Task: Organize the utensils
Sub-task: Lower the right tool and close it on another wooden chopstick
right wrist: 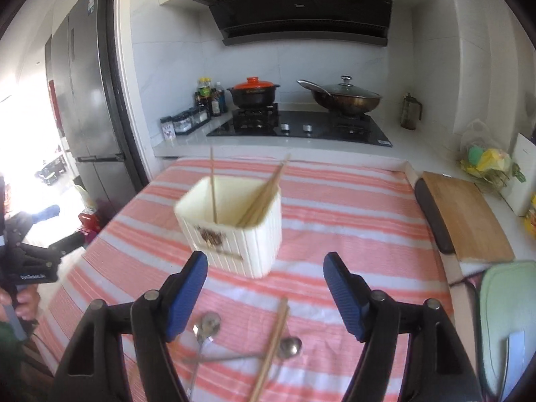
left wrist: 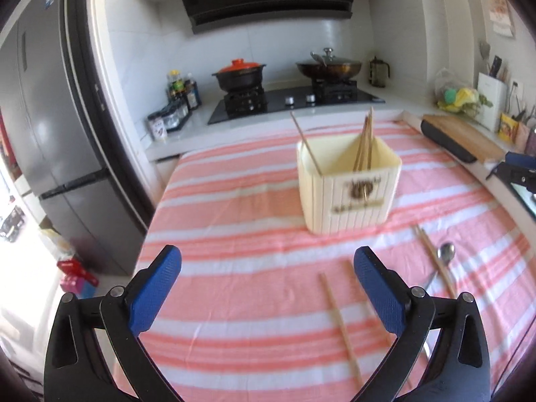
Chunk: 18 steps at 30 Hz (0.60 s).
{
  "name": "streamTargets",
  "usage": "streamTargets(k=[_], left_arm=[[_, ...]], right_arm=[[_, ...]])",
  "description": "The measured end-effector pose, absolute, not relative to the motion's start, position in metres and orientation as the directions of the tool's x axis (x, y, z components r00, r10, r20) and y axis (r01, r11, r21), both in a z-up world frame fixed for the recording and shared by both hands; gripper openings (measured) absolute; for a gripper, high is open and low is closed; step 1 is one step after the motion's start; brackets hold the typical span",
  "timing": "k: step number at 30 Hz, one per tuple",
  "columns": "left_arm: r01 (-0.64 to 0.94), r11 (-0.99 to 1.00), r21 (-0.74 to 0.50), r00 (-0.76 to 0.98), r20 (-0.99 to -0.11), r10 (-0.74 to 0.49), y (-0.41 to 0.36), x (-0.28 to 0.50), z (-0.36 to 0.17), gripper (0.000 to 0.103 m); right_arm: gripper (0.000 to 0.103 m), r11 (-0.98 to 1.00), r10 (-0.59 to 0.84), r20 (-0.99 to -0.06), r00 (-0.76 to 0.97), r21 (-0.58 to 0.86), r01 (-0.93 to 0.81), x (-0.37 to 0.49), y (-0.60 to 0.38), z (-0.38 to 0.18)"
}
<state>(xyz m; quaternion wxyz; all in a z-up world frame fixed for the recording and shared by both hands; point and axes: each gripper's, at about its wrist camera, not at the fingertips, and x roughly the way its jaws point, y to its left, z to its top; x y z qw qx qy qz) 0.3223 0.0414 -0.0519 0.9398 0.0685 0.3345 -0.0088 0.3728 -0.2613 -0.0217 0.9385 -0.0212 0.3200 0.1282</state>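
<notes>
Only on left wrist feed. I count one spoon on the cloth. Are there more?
Observer: There are two in the right wrist view, a left spoon and a right spoon. Their handles cross, and a chopstick pair lies over the right one's handle.
Operator: Right gripper state?
Observer: The right gripper is open and empty. Both spoons show between its fingers.
Operator: Anything past the cutting board?
Observer: A pale green board lies nearer than the wooden cutting board, at the right edge.
</notes>
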Motion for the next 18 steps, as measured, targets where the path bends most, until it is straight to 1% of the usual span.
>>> streamTargets(k=[3,6,9,11,12,13,14,15,16,17,18], left_arm=[[0.046,0.998,0.041,0.703,-0.712,-0.003,0.049,0.28,-0.099,0.103],[-0.003,0.998,-0.059,0.611,-0.791,-0.045,0.055,0.256,-0.142,0.102],[-0.01,0.989,-0.15,0.576,-0.809,-0.116,0.058,0.248,-0.163,0.102],[-0.013,0.989,-0.148,0.567,-0.816,-0.115,0.054,0.256,-0.167,0.102],[-0.012,0.991,-0.134,0.572,-0.814,-0.103,0.05,0.259,-0.166,0.102],[-0.015,0.993,-0.119,0.579,-0.811,-0.089,0.046,0.264,-0.165,0.102],[-0.019,0.995,-0.103,0.583,-0.809,-0.072,0.042,0.268,-0.166,0.102],[-0.025,0.996,-0.083,0.585,-0.809,-0.052,0.038,0.271,-0.166,0.102],[-0.028,0.997,-0.066,0.588,-0.808,-0.037,0.034,0.273,-0.165,0.102],[-0.025,0.998,-0.058,0.589,-0.807,-0.032,0.032,0.273,-0.166,0.102],[-0.022,0.998,-0.057,0.589,-0.807,-0.033,0.029,0.272,-0.166,0.102]], right_arm=[[0.073,0.99,0.118,-0.637,0.762,0.019,-0.137,0.321,-0.283,-0.073],[0.073,0.998,0.067,-0.674,0.736,0.042,-0.053,0.273,-0.295,-0.12],[0.073,0.997,0.062,-0.712,0.699,0.072,-0.015,0.247,-0.3,-0.148],[0.072,0.996,0.082,-0.721,0.688,0.081,-0.034,0.245,-0.3,-0.154],[0.066,0.996,0.081,-0.719,0.69,0.074,-0.04,0.248,-0.3,-0.154],[0.056,0.996,0.088,-0.714,0.694,0.079,-0.045,0.252,-0.3,-0.155],[0.052,0.994,0.109,-0.716,0.69,0.1,-0.054,0.259,-0.298,-0.155],[0.043,0.99,0.134,-0.73,0.671,0.126,-0.06,0.27,-0.297,-0.158],[0.032,0.985,0.162,-0.739,0.654,0.158,-0.066,0.28,-0.296,-0.161],[0.028,0.978,0.199,-0.744,0.638,0.196,-0.077,0.291,-0.295,-0.165],[0.023,0.972,0.225,-0.751,0.62,0.22,-0.087,0.298,-0.291,-0.172]])
